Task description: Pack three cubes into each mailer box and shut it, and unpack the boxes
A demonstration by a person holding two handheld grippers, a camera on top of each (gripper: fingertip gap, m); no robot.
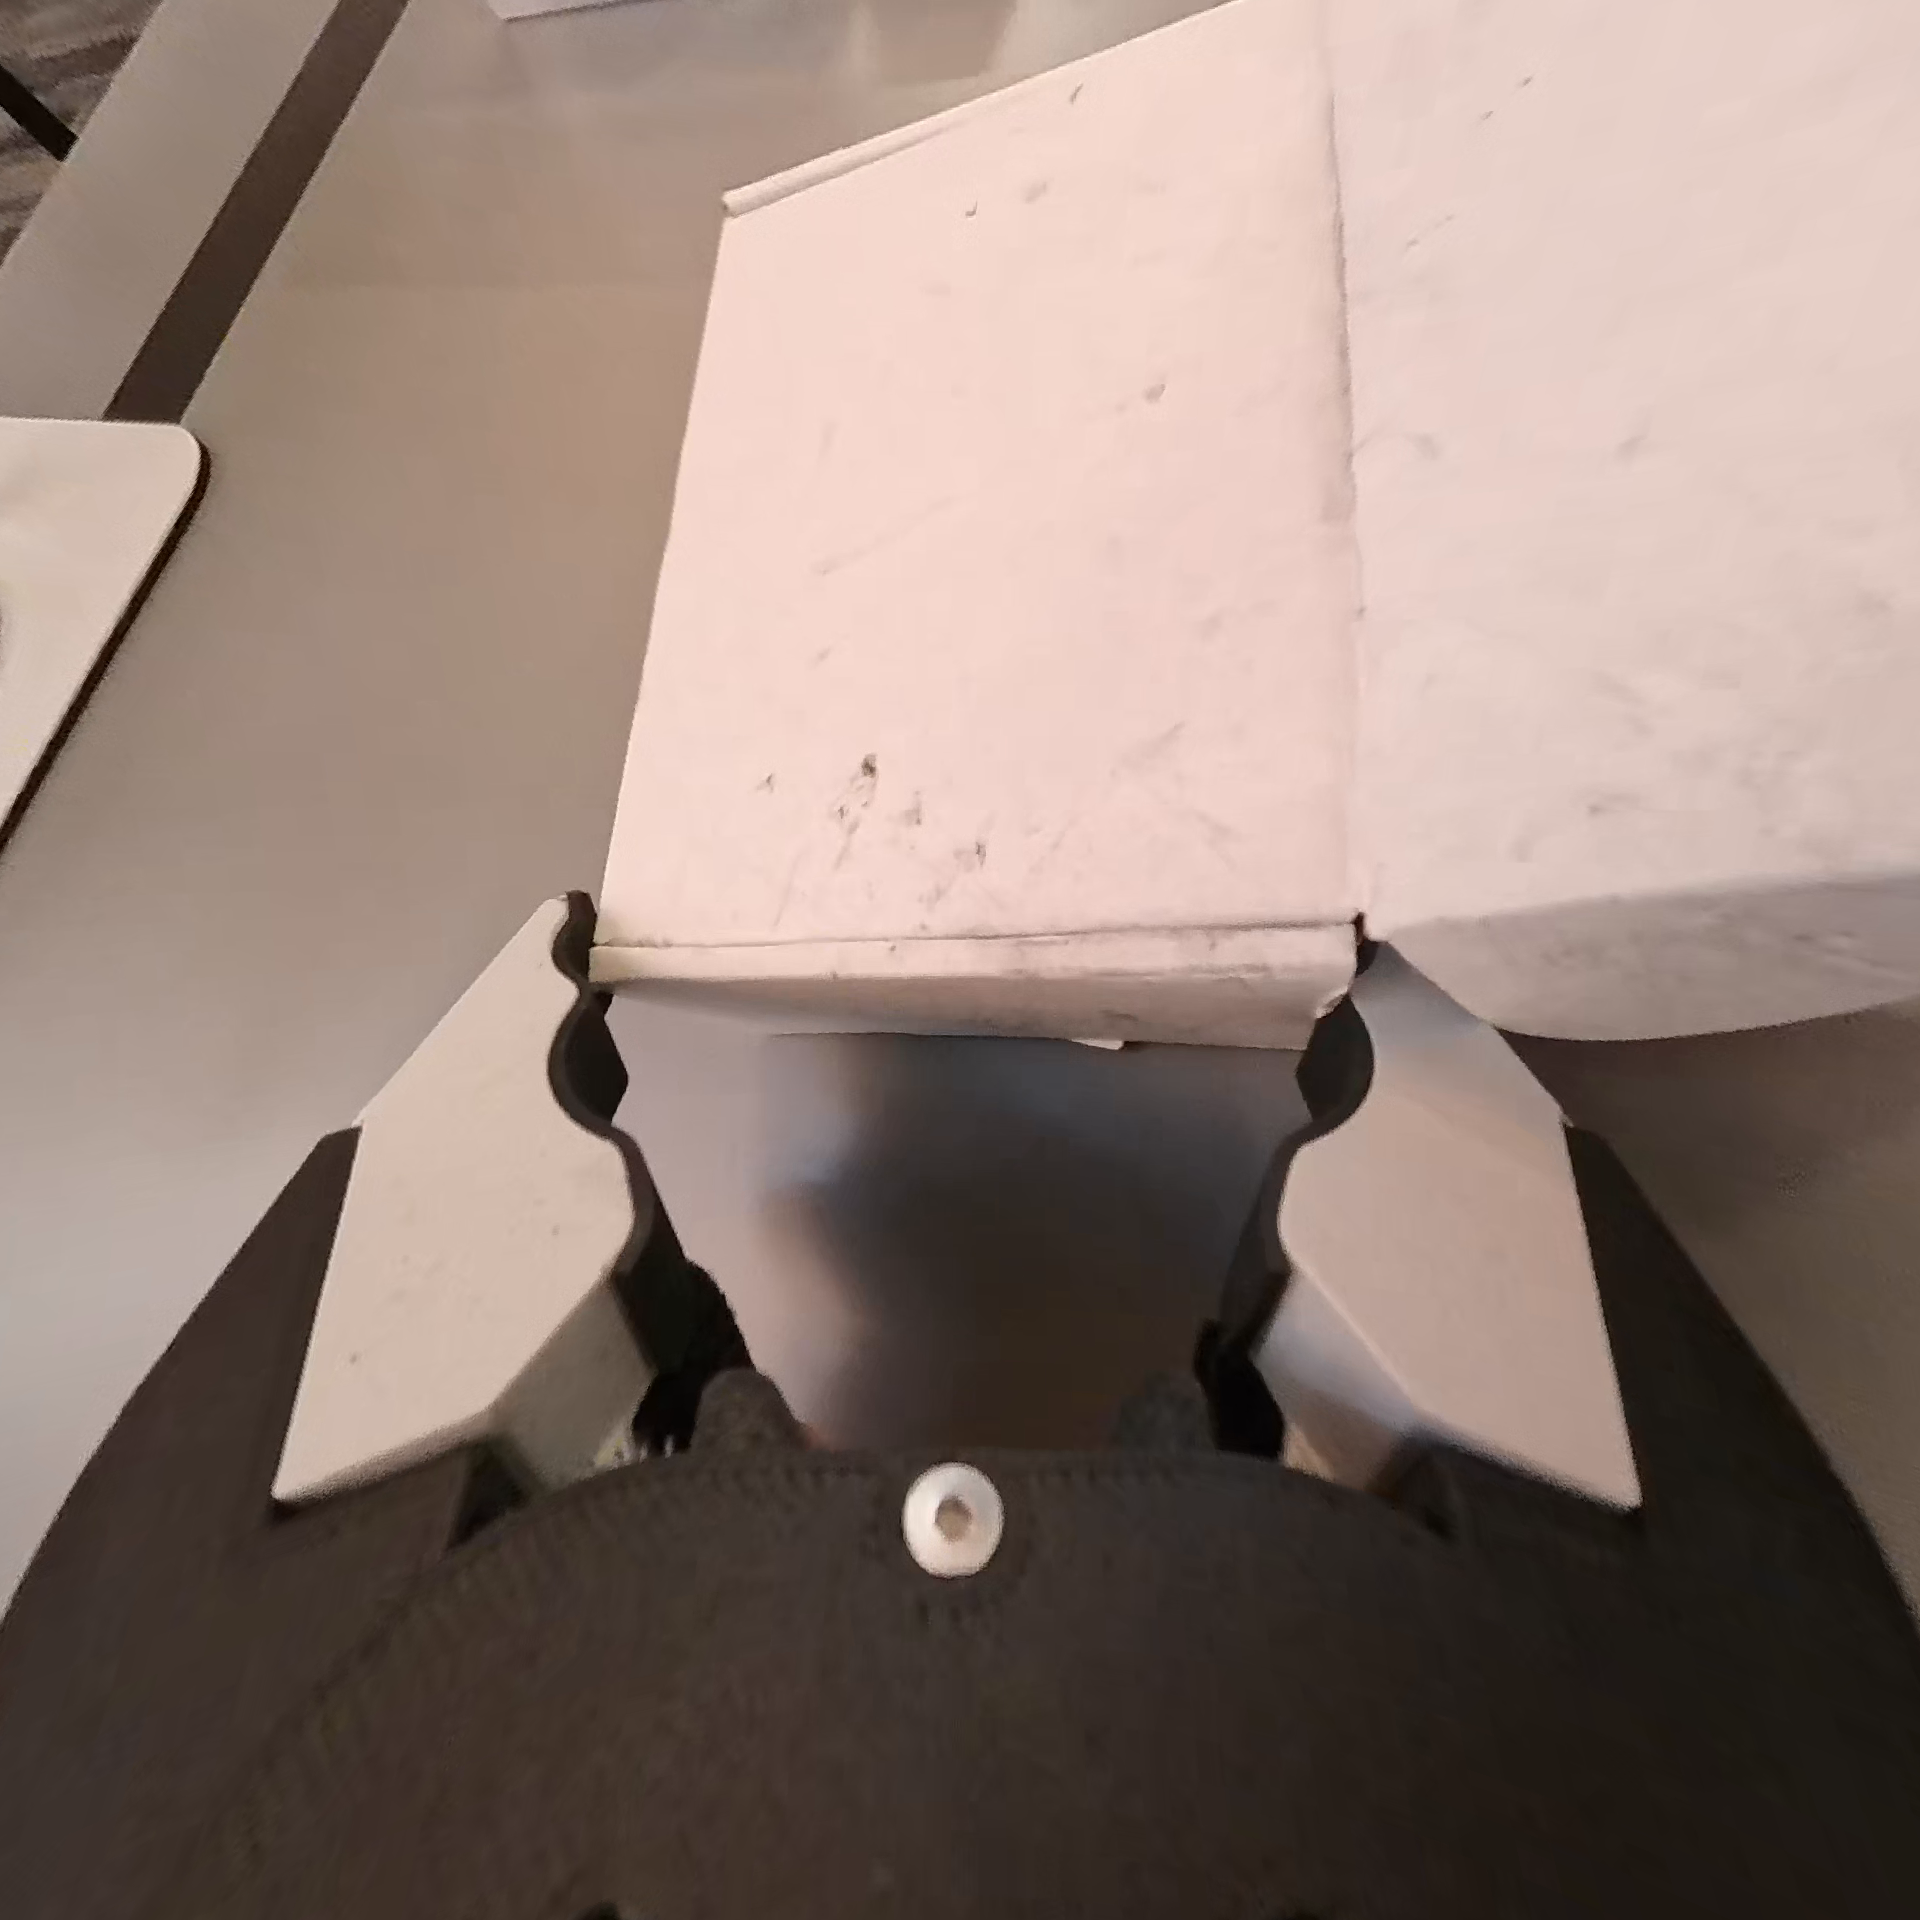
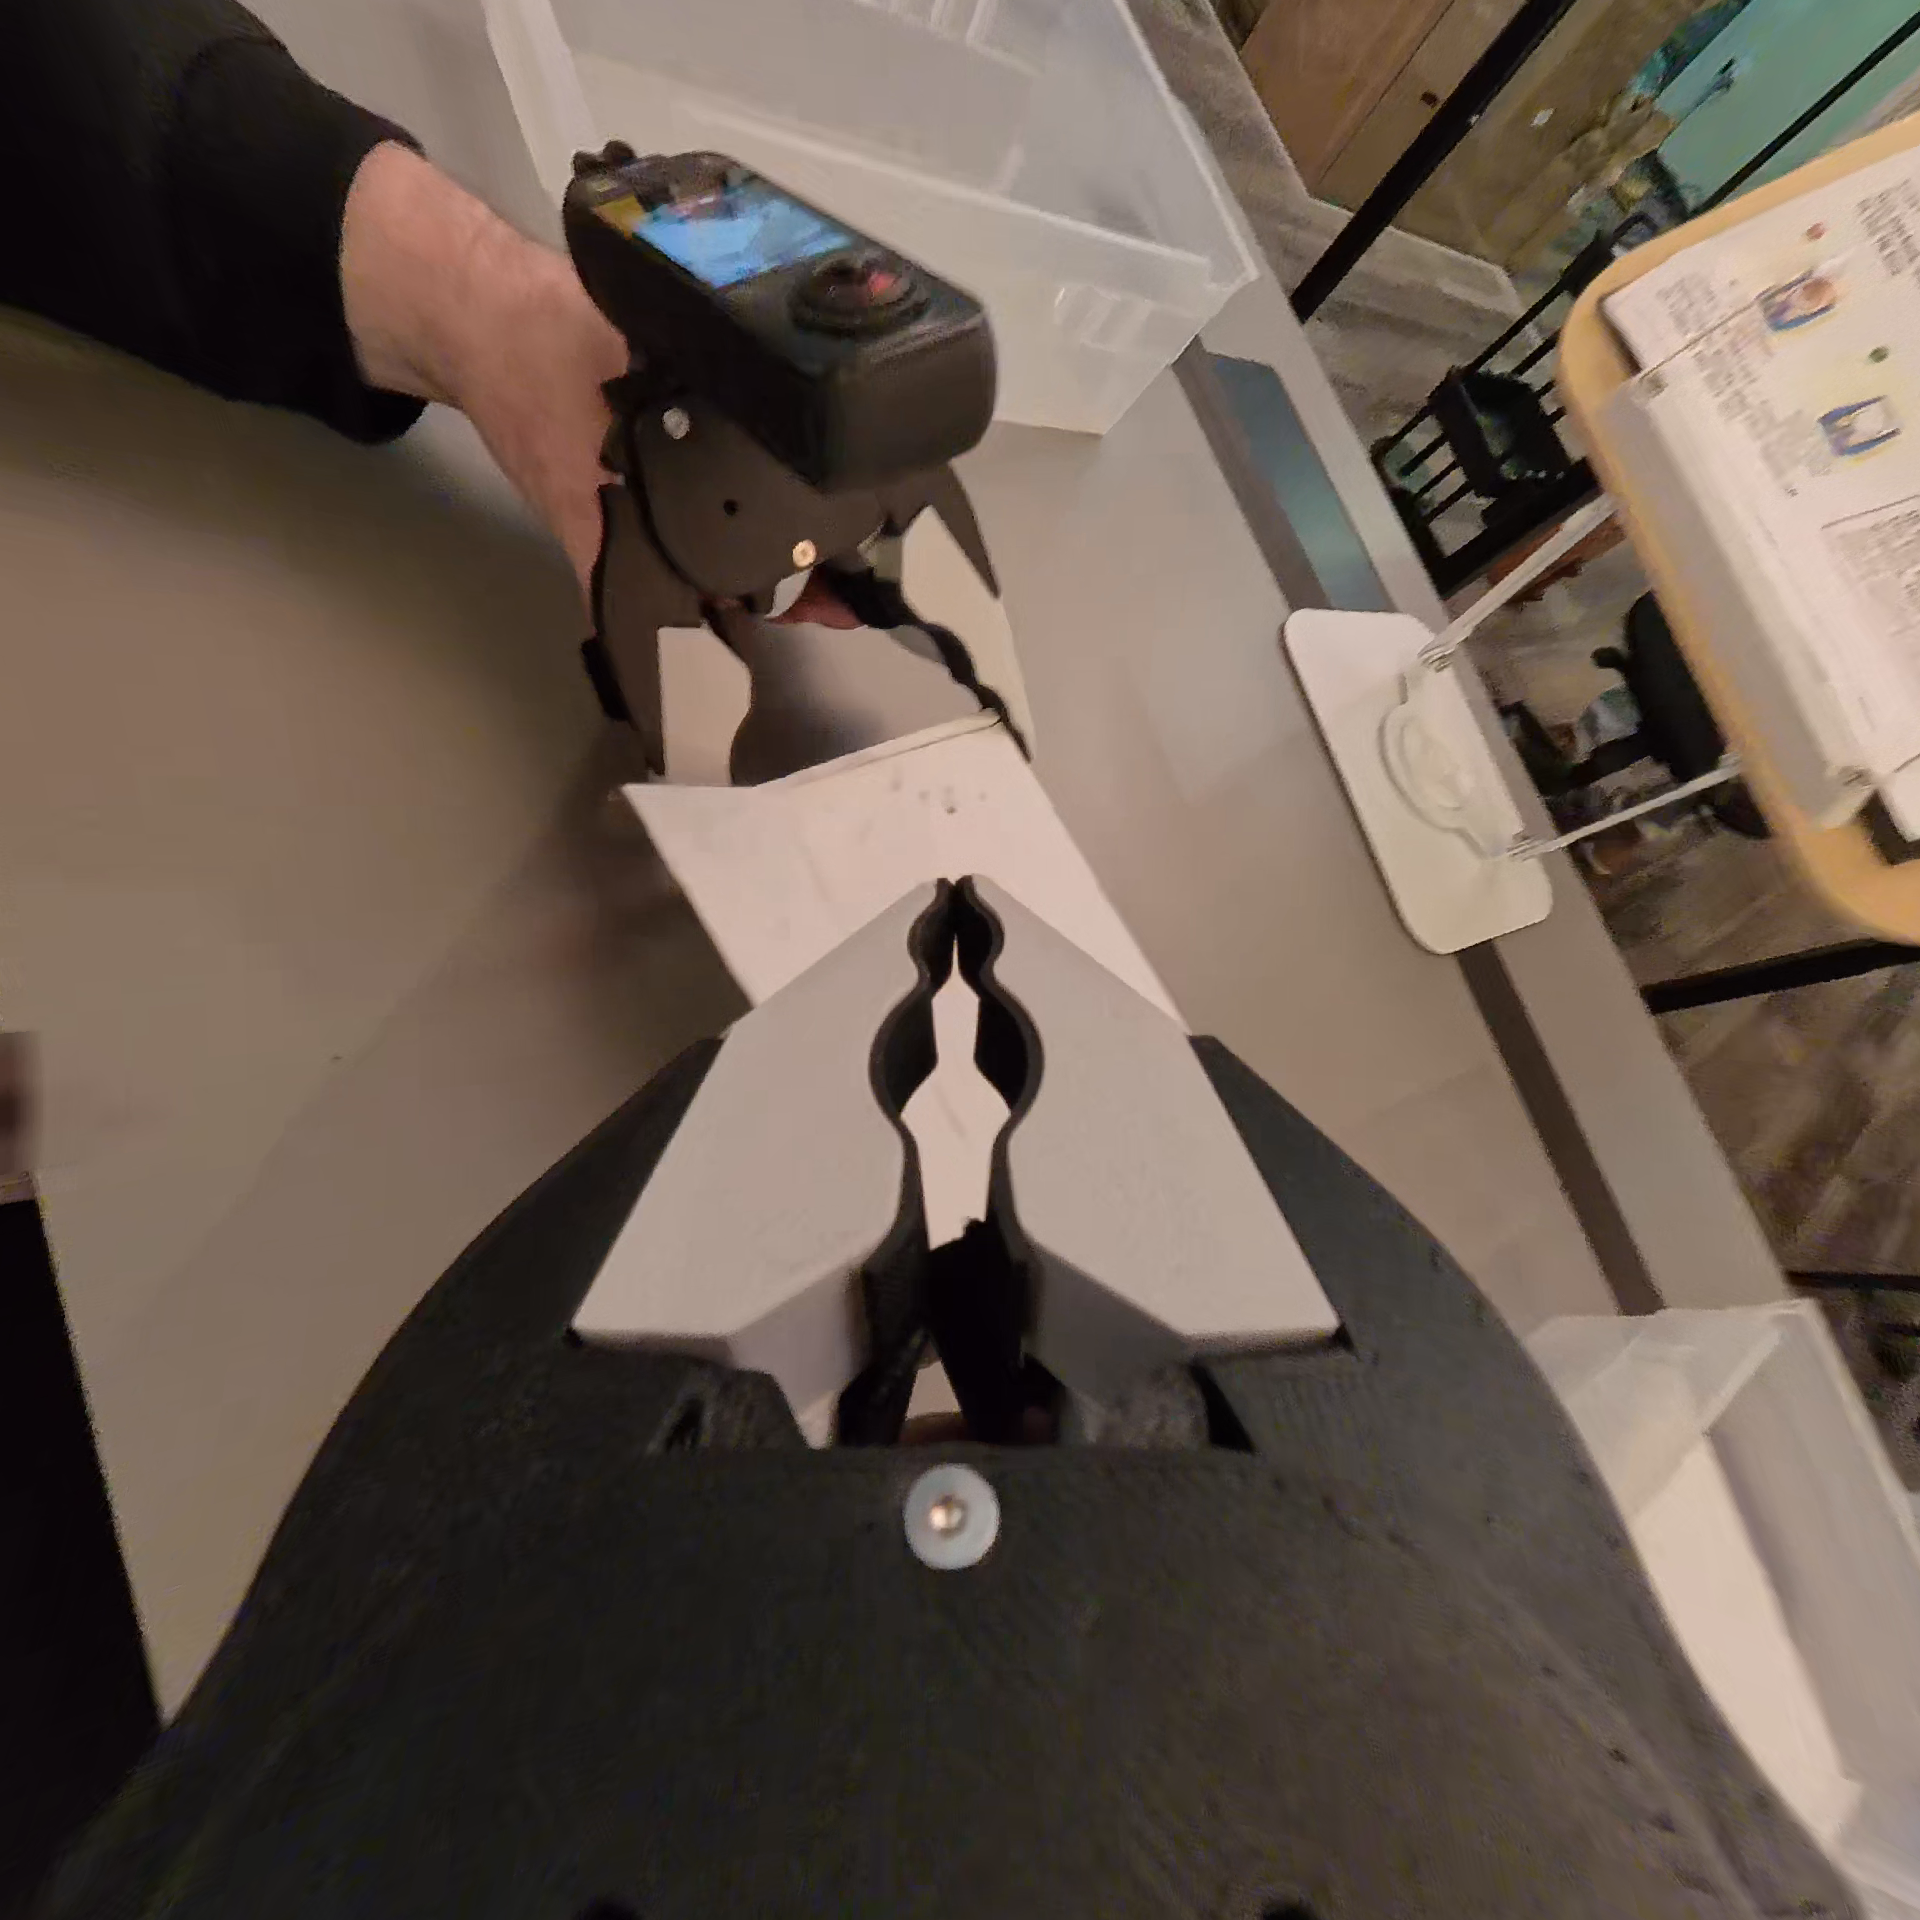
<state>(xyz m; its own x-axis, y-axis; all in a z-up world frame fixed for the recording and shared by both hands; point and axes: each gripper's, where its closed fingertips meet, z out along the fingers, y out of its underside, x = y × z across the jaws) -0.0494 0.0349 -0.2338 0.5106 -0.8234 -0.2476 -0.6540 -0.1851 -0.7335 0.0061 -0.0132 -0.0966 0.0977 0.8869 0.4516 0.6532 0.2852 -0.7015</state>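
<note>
The grey desk [image 1: 312, 727] carries a white mailer box [image 1: 987, 582], which lies straight ahead of the left tongs [image 1: 971, 956]. These are spread wide, their tips touching the two near corners of the box without a clear squeeze. The right tongs [image 2: 956, 904] are pressed together, empty, over the box's opposite end. Judging by this, steady the box squarely from both ends before working its lid; no cubes show.

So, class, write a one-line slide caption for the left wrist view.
Open left tongs straddle the near edge of a closed white box on a grey table.
</note>
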